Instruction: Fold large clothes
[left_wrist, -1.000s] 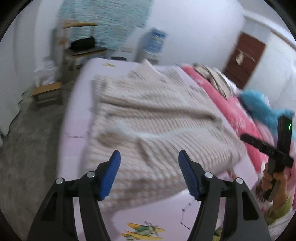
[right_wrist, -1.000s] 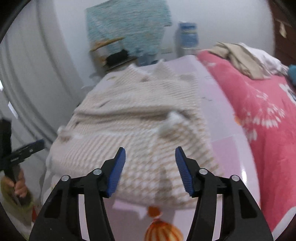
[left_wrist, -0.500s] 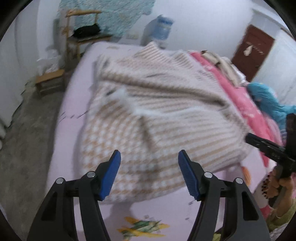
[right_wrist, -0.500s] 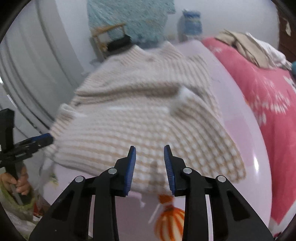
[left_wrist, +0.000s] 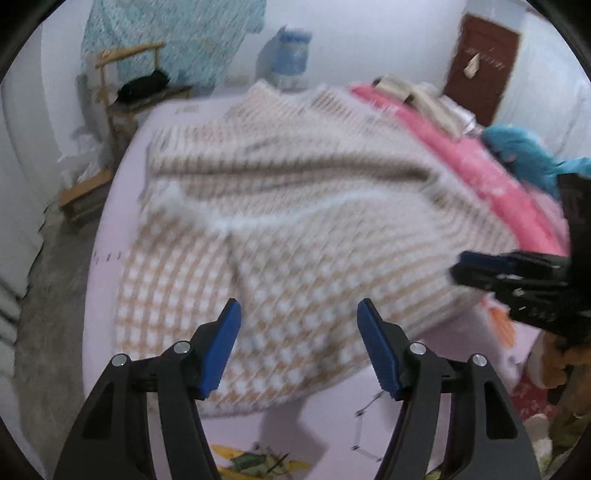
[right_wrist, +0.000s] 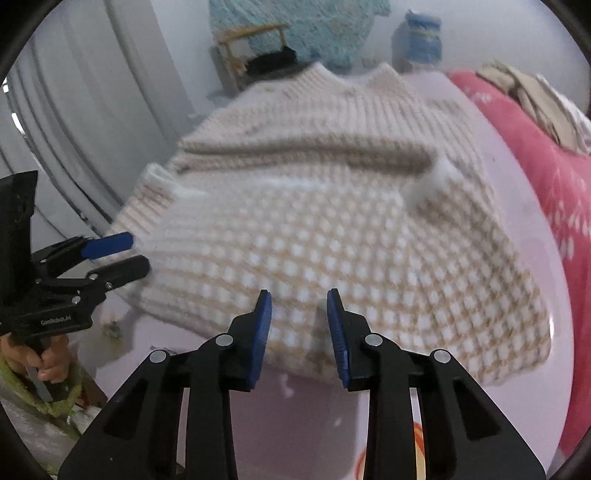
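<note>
**One sweater, two grippers**

One knit sweater (left_wrist: 295, 229) lies spread on the bed (left_wrist: 110, 236). The left gripper (left_wrist: 299, 325) gapes wide over its near hem; the right gripper (right_wrist: 299, 314) is narrower, seemingly gripping nothing, though blur obscures this.

Left tool (left_wrist: 299, 328): blue pads spread wide, nothing between them, pointing forward. Right tool (right_wrist: 299, 321): pads partly closed, narrow gap, nothing clamped. Left hand (right_wrist: 51, 360) grips handle at lower left of right view.
</note>
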